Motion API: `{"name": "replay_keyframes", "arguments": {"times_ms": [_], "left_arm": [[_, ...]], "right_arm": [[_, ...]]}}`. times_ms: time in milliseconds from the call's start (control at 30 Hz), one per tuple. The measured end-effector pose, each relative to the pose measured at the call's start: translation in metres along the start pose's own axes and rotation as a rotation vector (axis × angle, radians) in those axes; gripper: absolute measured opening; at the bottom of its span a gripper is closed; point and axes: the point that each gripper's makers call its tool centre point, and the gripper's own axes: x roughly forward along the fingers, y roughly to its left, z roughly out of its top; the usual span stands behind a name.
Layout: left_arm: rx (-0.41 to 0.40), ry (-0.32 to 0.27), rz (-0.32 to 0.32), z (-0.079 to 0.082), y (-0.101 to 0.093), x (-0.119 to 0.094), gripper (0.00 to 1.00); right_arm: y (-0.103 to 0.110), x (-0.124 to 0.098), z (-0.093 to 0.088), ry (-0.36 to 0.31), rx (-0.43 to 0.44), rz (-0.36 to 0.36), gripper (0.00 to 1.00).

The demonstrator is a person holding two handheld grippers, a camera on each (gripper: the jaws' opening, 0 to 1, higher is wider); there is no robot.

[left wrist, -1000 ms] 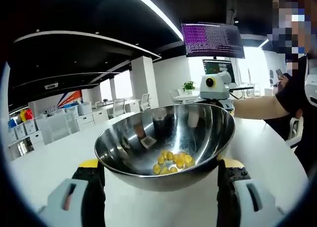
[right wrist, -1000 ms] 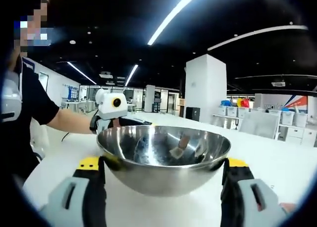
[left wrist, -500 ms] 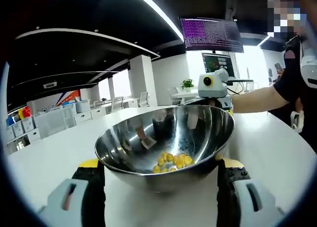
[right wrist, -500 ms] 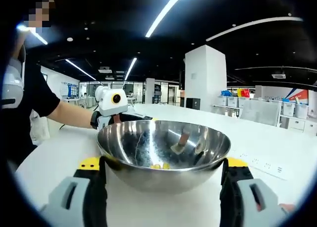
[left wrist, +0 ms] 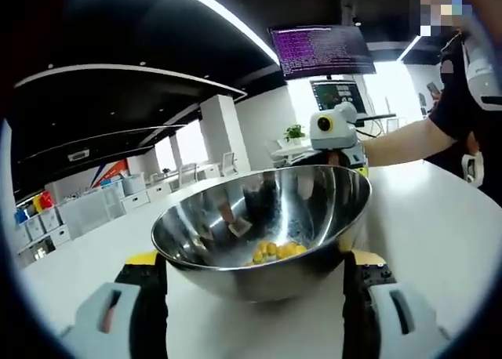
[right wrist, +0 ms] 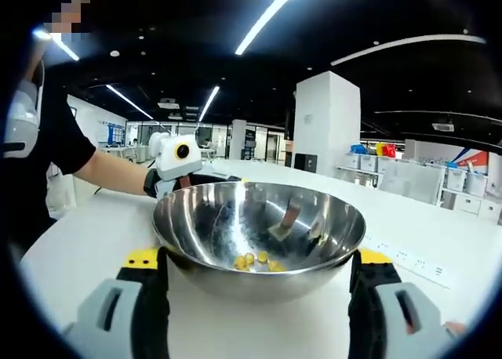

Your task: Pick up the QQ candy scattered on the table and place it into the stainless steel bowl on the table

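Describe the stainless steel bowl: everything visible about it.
The round, shiny stainless steel bowl has a thin rolled rim and a mirror-like inside reflecting the room. It sits upright, somewhat tilted, on the white table. Small yellow candies lie clustered at its bottom. It sits between each gripper's open jaws; contact with them cannot be told.

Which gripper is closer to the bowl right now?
Neither clearly, about even. The left gripper has the bowl between its jaws on one side; the right gripper does the same from the opposite side.

No legible text on anything.
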Motion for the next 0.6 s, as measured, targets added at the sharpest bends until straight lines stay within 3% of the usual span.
{"name": "replay_keyframes", "arguments": {"times_ms": [233, 367, 600], "left_arm": [[0.001, 0.025, 0.028, 0.002, 0.005, 0.000, 0.95], [-0.015, 0.037, 0.038, -0.002, 0.009, -0.006, 0.95], [-0.050, 0.021, 0.061, 0.000, 0.011, -0.022, 0.95]], "right_arm": [[-0.002, -0.002, -0.005, 0.041, -0.022, -0.012, 0.93], [-0.001, -0.005, -0.009, 0.059, 0.008, -0.007, 0.97], [-0.001, -0.018, -0.005, 0.047, 0.022, -0.017, 0.95]]}}
